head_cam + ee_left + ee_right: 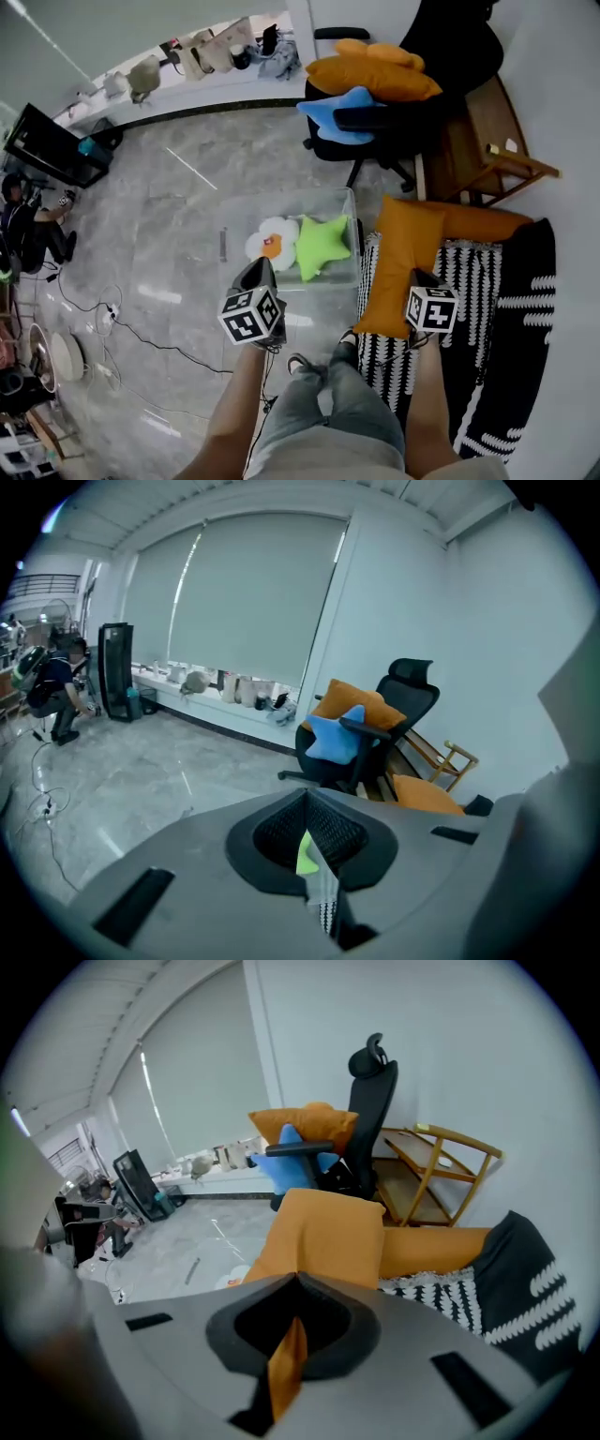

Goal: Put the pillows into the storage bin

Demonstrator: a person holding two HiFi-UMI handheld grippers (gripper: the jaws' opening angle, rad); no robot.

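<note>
A clear storage bin [225,246] stands on the floor ahead of me, with a white flower pillow [270,242] and a green star pillow [321,246] inside. My left gripper [258,266] hovers over the bin's near edge, jaws shut and holding nothing; in its own view the left gripper [305,795] shows a green sliver through the jaw gap. To the right, my right gripper [415,276] is shut on the lower edge of an orange pillow [401,253], which stands upright beside the bin. In its own view the right gripper [298,1279] pinches the orange pillow [323,1237].
A second orange pillow [480,223] lies on the black-and-white patterned cover [487,309] at the right. A black office chair [394,112] behind the bin carries an orange pillow [373,77] and a blue star pillow [333,112]. A wooden rack [487,141] stands beside it. Cables [141,337] cross the floor.
</note>
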